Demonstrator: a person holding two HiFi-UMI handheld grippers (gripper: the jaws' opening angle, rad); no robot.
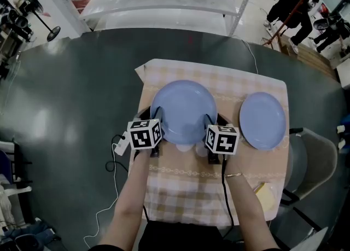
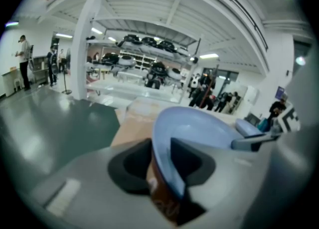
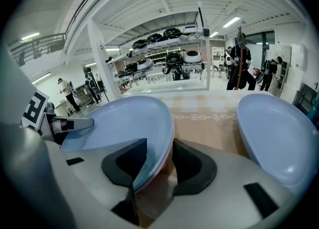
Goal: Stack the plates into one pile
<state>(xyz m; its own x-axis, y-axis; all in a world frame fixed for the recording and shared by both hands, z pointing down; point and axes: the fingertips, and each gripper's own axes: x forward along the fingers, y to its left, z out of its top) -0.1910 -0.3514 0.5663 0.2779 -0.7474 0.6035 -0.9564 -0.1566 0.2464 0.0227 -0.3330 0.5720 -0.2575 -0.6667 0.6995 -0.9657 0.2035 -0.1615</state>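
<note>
While both grippers clamp the near rim of the central pale-blue round plate — left gripper and right gripper each closed on it — the pick-up step appears in hand. Next: carry it right, centre it over the second blue plate. The right gripper occupies the gap between rims; the checked cloth's right edge lies close.

No word, number or brand name can be read in any view. The only sign-like marks are black-and-white square marker patterns on the left gripper and the right gripper. They sit at about seven and five o'clock of the blue plate and carry no letters.
</note>
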